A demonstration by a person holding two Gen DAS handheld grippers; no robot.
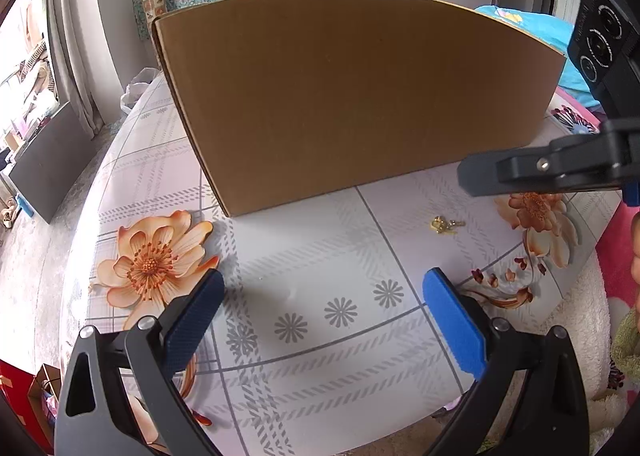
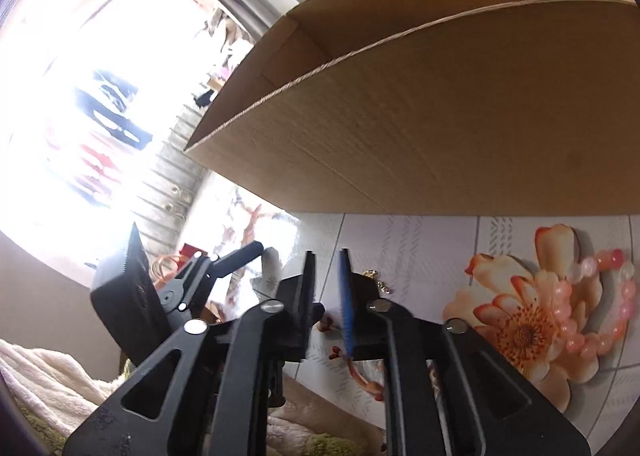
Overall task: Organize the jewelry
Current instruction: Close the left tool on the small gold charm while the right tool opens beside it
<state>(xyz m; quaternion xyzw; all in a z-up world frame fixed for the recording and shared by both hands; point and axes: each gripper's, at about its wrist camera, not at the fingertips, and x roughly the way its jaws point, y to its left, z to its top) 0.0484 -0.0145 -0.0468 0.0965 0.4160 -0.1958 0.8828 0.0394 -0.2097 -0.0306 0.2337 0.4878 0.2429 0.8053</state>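
Observation:
A small gold jewelry piece [image 1: 444, 225] lies on the flowered tablecloth in front of a brown cardboard box [image 1: 352, 96]. My left gripper [image 1: 326, 304] hovers over the cloth nearer the table's front edge, jaws wide open and empty. My right gripper [image 1: 466, 178] reaches in from the right, above and beyond the gold piece. In the right wrist view its jaws [image 2: 327, 288] stand a narrow gap apart with only cloth showing between them. The gold piece [image 2: 378, 281] peeks out just right of the blue pad. A pink bead bracelet [image 2: 596, 288] lies on a printed flower at the right.
The box [image 2: 440, 128] is open at the top and stands close behind the jewelry. The table [image 1: 320, 376] edge curves away at the left and front. A white fluffy blanket [image 1: 580, 320] lies off the right edge. The left gripper [image 2: 240, 256] shows at the left of the right wrist view.

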